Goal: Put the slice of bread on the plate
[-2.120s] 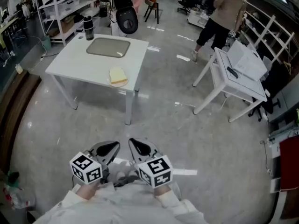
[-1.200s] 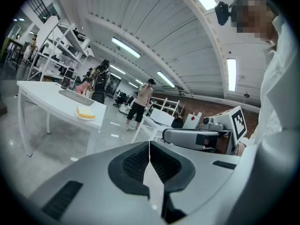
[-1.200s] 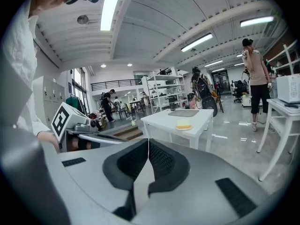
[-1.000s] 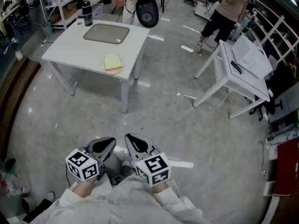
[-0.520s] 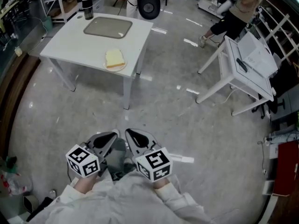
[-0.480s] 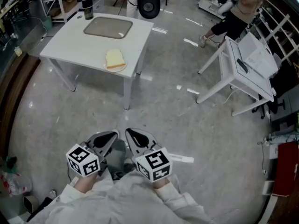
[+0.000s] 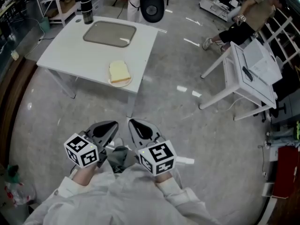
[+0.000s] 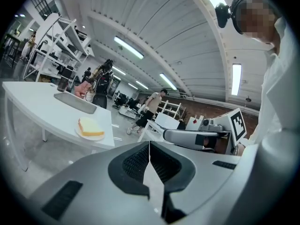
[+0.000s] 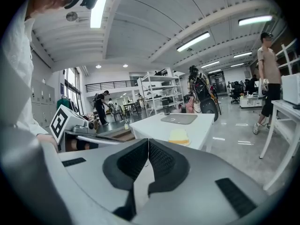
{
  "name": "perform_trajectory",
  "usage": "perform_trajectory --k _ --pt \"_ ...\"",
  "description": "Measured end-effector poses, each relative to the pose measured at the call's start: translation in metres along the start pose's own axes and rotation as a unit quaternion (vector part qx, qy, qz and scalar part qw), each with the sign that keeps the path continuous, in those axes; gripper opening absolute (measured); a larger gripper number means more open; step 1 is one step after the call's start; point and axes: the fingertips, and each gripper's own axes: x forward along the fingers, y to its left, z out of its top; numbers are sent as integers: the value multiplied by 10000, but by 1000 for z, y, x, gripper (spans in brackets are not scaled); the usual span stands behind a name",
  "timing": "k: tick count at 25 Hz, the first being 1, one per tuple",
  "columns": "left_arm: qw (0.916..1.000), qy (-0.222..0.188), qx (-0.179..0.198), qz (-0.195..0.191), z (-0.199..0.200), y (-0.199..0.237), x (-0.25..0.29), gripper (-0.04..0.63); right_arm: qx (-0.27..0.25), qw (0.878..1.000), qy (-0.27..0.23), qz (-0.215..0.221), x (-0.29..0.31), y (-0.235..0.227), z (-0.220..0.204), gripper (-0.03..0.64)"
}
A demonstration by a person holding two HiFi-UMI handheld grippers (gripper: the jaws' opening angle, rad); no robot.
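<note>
Pale yellow and spongy-looking, the slice of bread (image 7: 119, 71) lies flat on a small round plate (image 7: 125, 84), just inside the near edge of the white surface (image 7: 65, 55); as things lie, the placing looks done. The slice is thick and squarish with rounded corners, and the left gripper view shows a browner crust along its side. It should be very light, soft and easy to dent or tear. The safest hold would be a gentle pinch across the crust at one edge, where it is firmest, not on the yielding middle. The plate looks smooth and hard; I cannot tell whether it is ceramic or plastic.

Further back on the surface sits a grey rectangular tray (image 7: 109, 34), shallow, round-cornered, with a faint sheen; a dark cylindrical flask (image 7: 85, 9) stands at the far corner.

The left gripper (image 8: 149, 146) has its fingers pressed together on nothing, its dark ribbed pads (image 8: 133, 162) set in smooth grey shells; the right gripper (image 9: 148, 144) is likewise closed and empty. Both are held low by the person's body, well apart from the surface.
</note>
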Motion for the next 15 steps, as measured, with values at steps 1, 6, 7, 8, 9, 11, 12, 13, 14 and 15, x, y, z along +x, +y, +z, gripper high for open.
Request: perform_trajectory --k 1,6,7,8,9,11,12,13,14,15 --pt "10000 6 3 -16 5 7 2 14 7 10000 -12 -27 7 -3 4 15" --pt "9998 85 7 -163 23 40 14 14 18 10000 -8 -2 44 -12 18 15" --pt "9998 112 -5 -191 27 47 16 14 27 10000 -14 -20 52 -14 21 15" --pt "9997 127 -5 -209 30 54 17 14 40 10000 -22 -45 59 -17 24 15" --pt "9997 126 -6 -216 34 61 18 14 54 10000 -26 -74 66 -19 27 15" --pt "9997 110 -39 -216 41 74 19 14 97 9999 -27 -131 79 -23 33 15" --pt "9997 110 -61 -223 43 79 19 14 123 9998 -24 -158 85 -24 35 15" --pt "9996 121 -77 -241 44 84 20 14 153 9997 -14 -180 91 -25 36 15" --pt "9995 148 -92 -270 44 87 21 14 190 9996 6 -195 95 -26 36 15" --pt "9993 188 -116 -306 43 89 21 14 229 9995 40 -207 99 -26 35 15"
